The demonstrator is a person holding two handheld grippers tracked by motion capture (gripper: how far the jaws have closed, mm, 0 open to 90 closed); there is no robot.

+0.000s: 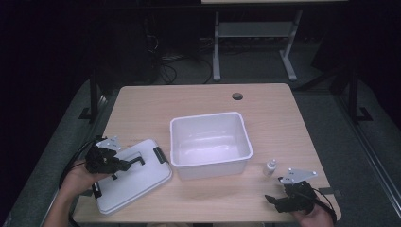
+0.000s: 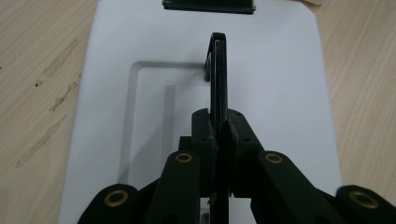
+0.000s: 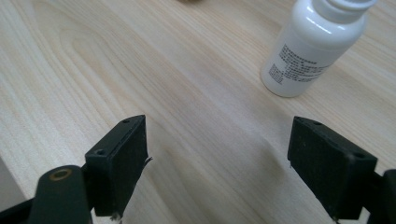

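**Materials and finish**

Table [image 1: 142, 106]: pale wood-grain top, smooth, matt. Lid [image 1: 142, 182], left of the bin [image 1: 210, 163]: white plastic, smooth, satin; its handle [image 2: 218, 70] black plastic. Bin: white plastic, slightly glossy inside. Bottle [image 3: 310, 44], right of the bin: glossy white plastic, printed label. Left gripper [image 2: 218, 135] links: matt black, brass-coloured pins.

Black gripper [image 1: 137, 161] bodies with brass rivets, grey three-cornered top plates, black cables

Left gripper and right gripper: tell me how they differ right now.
The left gripper is shut on the black handle of the flat white plastic lid; the right gripper is open, holding nothing. The left is over the lid, the right over the wooden table. Both are black, hand-held.
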